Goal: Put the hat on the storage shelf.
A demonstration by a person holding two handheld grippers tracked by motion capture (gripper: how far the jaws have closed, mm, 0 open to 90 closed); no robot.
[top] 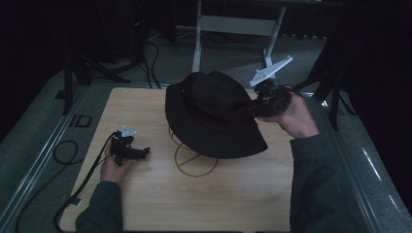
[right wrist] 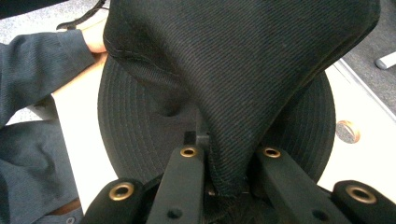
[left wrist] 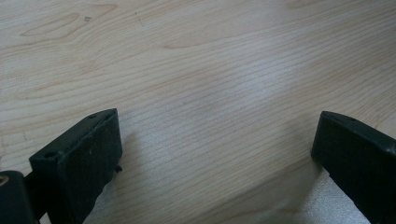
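Note:
A black wide-brimmed hat (top: 214, 114) hangs over a thin wire stand (top: 194, 162) in the middle of the wooden table (top: 145, 204). My right gripper (top: 252, 108) reaches in from the right and is shut on the fabric of the hat's crown (right wrist: 243, 84), which bunches up between its jaws in the right gripper view, with the stitched brim (right wrist: 135, 140) spread behind. My left gripper (top: 143, 153) rests low on the table at the left, away from the hat. Its jaws stand wide apart with bare wood (left wrist: 210, 116) between them; one fingertip (left wrist: 84, 163) shows at the lower left.
The table has a raised metal border (top: 63, 131) and cables (top: 63, 153) trail off its left side. A white desk frame (top: 233, 29) stands on the floor behind. The person's left sleeve (right wrist: 32, 60) shows beyond the hat in the right gripper view.

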